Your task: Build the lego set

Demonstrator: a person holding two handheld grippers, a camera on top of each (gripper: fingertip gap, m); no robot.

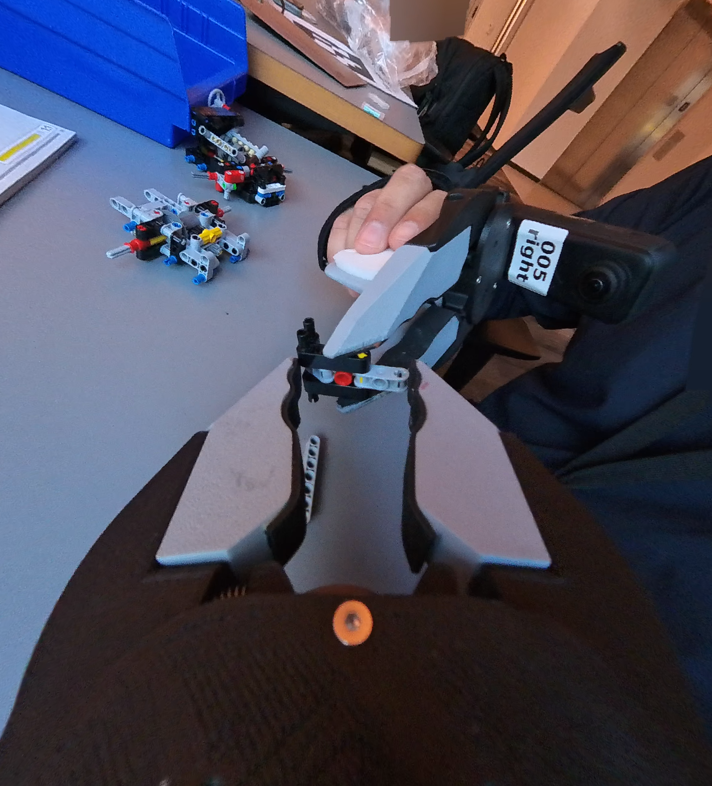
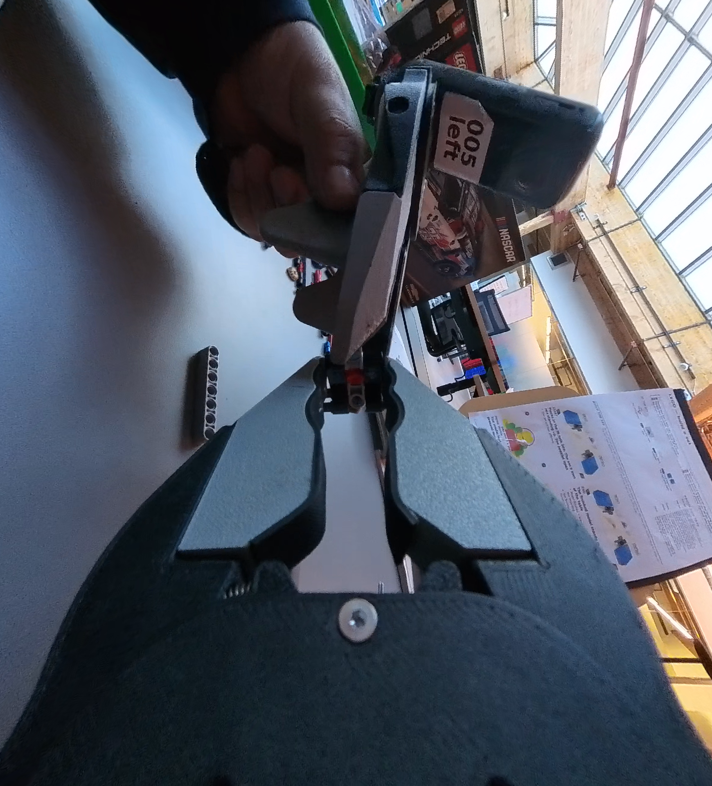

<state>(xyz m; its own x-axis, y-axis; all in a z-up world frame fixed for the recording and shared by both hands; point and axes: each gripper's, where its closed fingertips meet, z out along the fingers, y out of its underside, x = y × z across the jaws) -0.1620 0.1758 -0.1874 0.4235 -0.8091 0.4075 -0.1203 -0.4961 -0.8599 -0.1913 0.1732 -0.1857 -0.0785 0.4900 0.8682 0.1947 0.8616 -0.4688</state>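
Ridged black pads of right hand-held gripper clamping knobbly plastic brick assembly

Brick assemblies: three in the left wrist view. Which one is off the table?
The small black-and-grey one with a red pin, held up in the right gripper. The other two sit on the table: one by the blue bin, one nearer.
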